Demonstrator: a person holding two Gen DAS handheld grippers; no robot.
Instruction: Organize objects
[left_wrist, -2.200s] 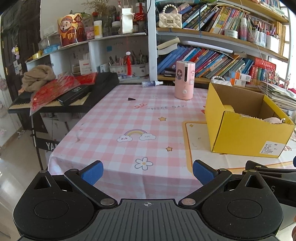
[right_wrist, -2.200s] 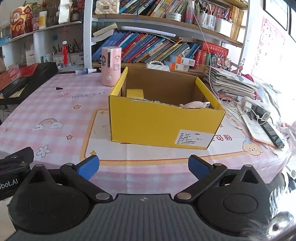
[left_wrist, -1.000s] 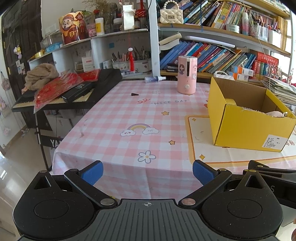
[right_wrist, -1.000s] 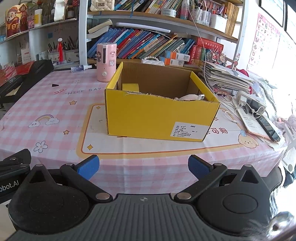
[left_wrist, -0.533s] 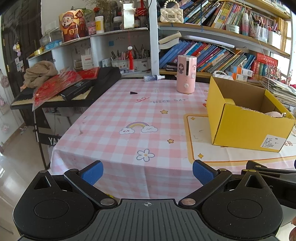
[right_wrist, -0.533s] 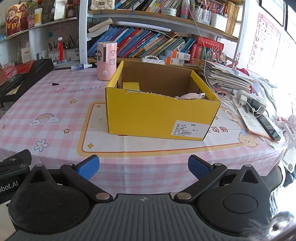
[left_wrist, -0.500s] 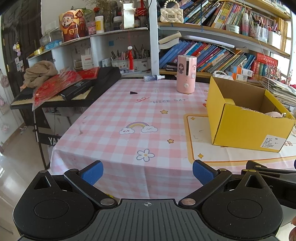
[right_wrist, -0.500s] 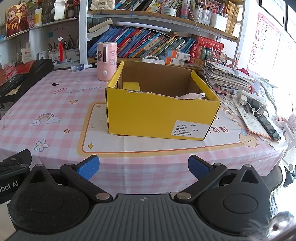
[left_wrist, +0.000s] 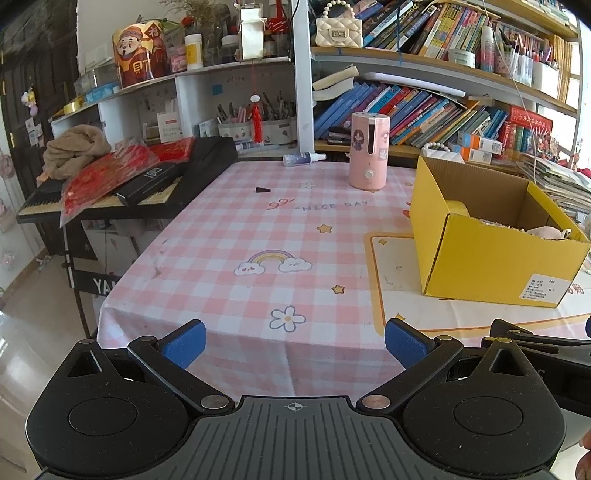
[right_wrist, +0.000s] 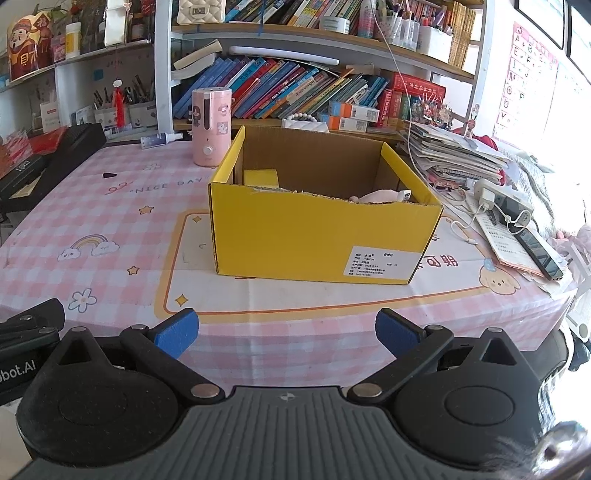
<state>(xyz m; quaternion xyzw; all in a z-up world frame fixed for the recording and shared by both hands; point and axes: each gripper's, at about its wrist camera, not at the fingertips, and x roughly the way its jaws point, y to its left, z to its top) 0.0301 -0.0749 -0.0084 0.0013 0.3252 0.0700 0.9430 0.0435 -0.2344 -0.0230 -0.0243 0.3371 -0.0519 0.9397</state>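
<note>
Both grippers (left_wrist: 294, 341) (right_wrist: 287, 330) level, jaws spread, empty

Matt yellow cardboard box (right_wrist: 317, 236) — glossy pink checked tablecloth (right_wrist: 110, 221)

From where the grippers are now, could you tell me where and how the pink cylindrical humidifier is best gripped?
Grip the pink humidifier around its mid-body, fingers on its left and right sides, coming in level from the table's near edge. It stands upright and is round and smooth. The yellow box stands close on its right, so the left gripper, jaws open, probably has the clearer path.
</note>
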